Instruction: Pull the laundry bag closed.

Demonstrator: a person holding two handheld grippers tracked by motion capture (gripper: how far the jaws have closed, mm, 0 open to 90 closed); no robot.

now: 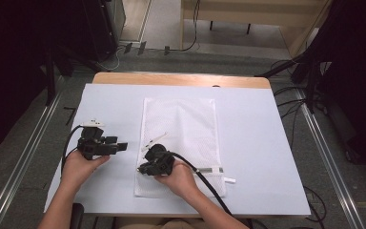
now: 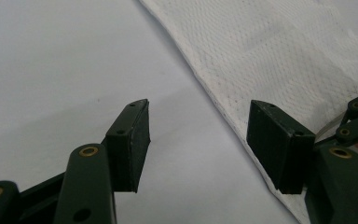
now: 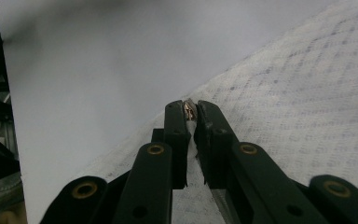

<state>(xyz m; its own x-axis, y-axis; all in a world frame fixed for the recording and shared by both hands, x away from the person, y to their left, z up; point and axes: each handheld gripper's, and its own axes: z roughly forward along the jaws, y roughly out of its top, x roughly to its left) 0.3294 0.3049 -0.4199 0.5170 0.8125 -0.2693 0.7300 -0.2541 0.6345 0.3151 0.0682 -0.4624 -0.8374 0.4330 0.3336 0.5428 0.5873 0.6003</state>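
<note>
From the high view, a white mesh bag (image 1: 181, 143) lies flat in the middle of the white table (image 1: 257, 138), long side running away from the person. The right gripper (image 1: 145, 168) sits on the bag's near left part, close to its left edge, while the left gripper (image 1: 121, 146) rests on the bare table just to the left of the bag, pointing toward it. A small white tab (image 1: 230, 180) sticks out at the bag's near right corner.

The right gripper view adds what the high view is too far off to give: the right gripper's jaws are pressed almost together on a small metallic piece with a fold of the mesh (likely the zip pull, though it is too small to be sure).

The left gripper view shows its jaws standing wide apart with nothing between them, the bag's hemmed edge (image 2: 223, 107) running just past the right jaw.
</note>
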